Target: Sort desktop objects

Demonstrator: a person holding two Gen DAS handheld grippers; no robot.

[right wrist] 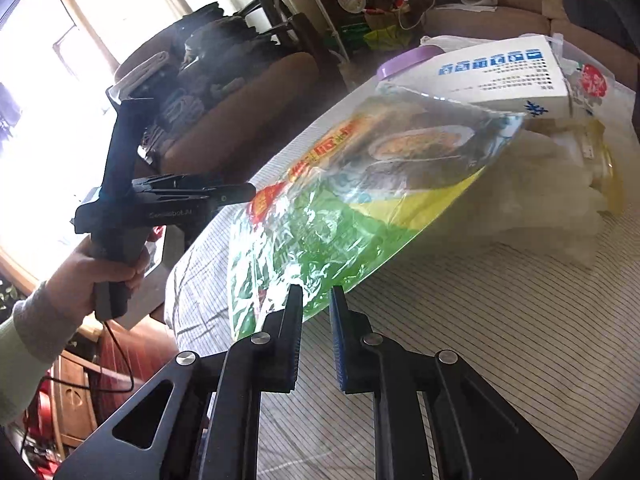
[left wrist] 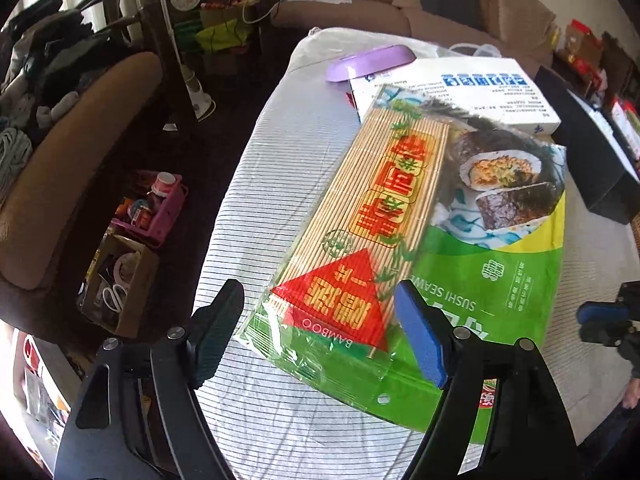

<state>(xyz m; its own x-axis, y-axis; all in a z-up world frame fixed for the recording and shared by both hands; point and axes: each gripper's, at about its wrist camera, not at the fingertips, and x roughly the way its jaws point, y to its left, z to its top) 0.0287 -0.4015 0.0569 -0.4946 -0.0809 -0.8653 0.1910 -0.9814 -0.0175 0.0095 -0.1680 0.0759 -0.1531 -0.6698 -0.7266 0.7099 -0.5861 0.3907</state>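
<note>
The right gripper (right wrist: 316, 312) pinches only the thin film edge of the sushi seaweed packet (left wrist: 420, 216), lifting it near the striped desk's (left wrist: 248, 216) left edge; the left gripper (left wrist: 320, 332) gapes empty; that film may slip or tear, dropping the packet

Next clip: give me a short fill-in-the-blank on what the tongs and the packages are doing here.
The right tongs are shut on the edge of the ____ package.
The far end of the sushi seaweed package lies on a ____ box with blue print.
Beyond the white box lies a flat ____ dish.
The left tongs are ____, holding nothing.

Missing words: sushi seaweed; white; purple; open
</note>
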